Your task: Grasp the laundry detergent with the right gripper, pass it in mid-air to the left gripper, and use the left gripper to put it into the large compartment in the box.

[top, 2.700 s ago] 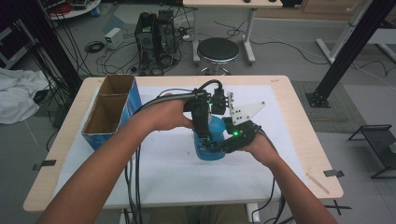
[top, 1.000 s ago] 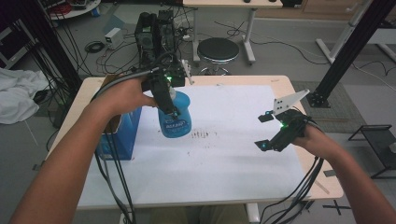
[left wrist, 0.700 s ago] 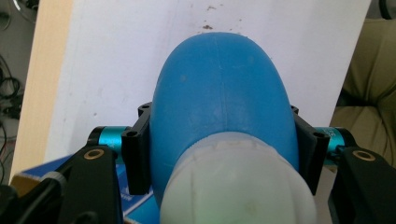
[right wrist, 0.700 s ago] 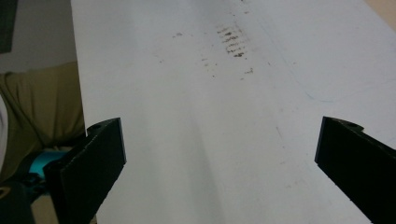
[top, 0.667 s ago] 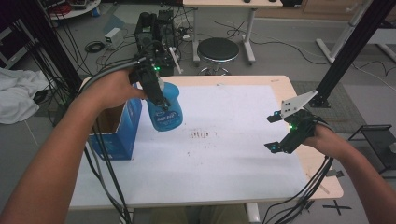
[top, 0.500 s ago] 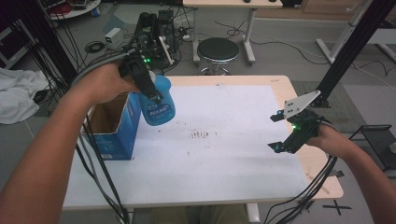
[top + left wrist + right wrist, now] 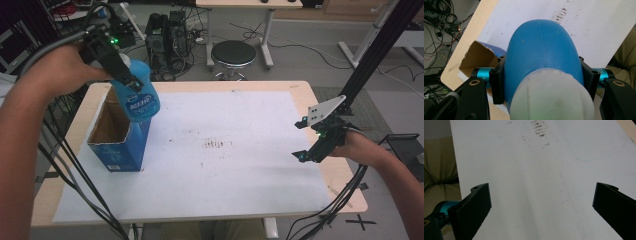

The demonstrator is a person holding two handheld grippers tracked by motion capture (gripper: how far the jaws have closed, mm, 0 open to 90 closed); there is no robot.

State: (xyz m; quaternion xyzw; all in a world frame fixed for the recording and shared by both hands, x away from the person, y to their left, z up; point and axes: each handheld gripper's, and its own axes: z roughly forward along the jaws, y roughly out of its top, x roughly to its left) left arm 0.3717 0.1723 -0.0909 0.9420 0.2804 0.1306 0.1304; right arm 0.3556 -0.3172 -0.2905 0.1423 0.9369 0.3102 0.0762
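Note:
A blue bottle (image 7: 139,99) with a white cap hangs tilted in the air above the open blue cardboard box (image 7: 118,136) at the table's left. My left gripper (image 7: 122,75) is shut on it, jaws clamped on both sides of the blue body (image 7: 541,52), the white cap (image 7: 551,96) close to the camera. Below the bottle the left gripper view shows the box's open top (image 7: 477,56). My right gripper (image 7: 302,140) hovers low over the right side of the white sheet (image 7: 235,150), jaws spread wide with nothing between them (image 7: 541,202).
Brown smudges (image 7: 216,144) mark the middle of the white sheet. The wooden table edge (image 7: 320,110) lies just beyond the right gripper. Cables hang off the front left. A black stool (image 7: 234,52) and equipment stand on the floor behind the table.
My left gripper has carried the blue bottle up and to the left, from beside the box to above its open top. The right gripper has stayed near the table's right edge.

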